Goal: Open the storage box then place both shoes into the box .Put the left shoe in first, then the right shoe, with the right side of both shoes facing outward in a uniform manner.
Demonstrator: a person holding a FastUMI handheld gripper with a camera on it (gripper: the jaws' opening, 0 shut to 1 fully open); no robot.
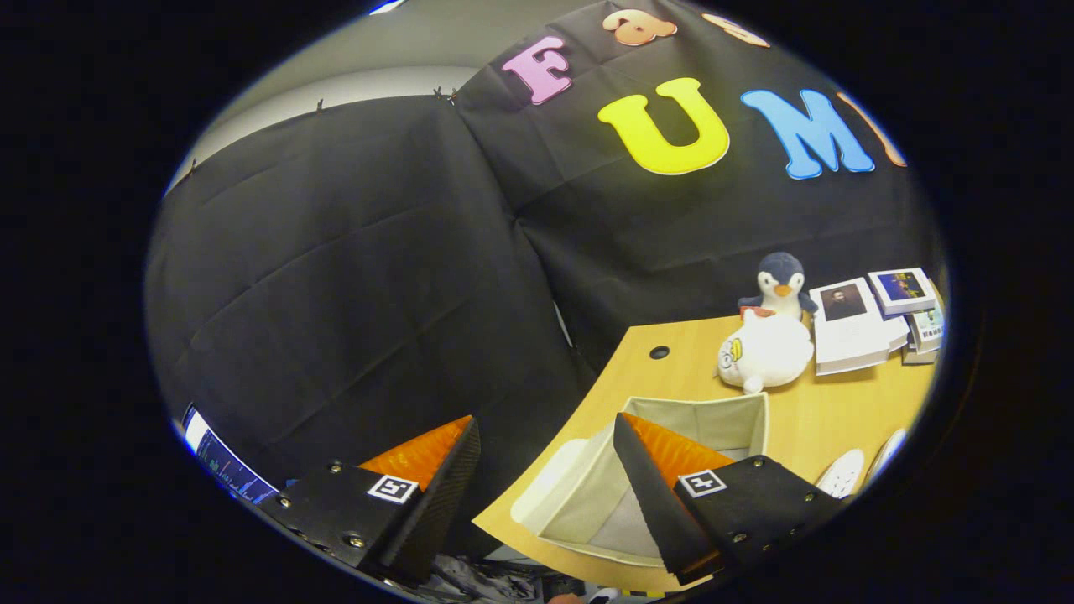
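Gripper view looks down at an angle past the gripper (545, 470), whose two fingers stand wide apart with nothing between them; one fingertip (457, 445) hangs over the black cloth wall (352, 277) off the table's edge, the other overlaps the storage box (587, 495). Each finger carries a small square black-and-white marker on its back. That beige fabric box sits open at the near corner of the wooden table (822, 419), its lid flap (545, 486) folded out toward the table's edge and its inside bare. Two white shoes (856, 470) lie just beside the box, partly hidden behind the nearer finger, so which is left and which right cannot be told. Beyond the box rest a white plush toy (763, 352) and, touching it from behind, a penguin plush (780, 285). Next to them are stacked books (852, 331), their covers too small to read. A round cable hole (659, 352) shows in the tabletop near the wall.
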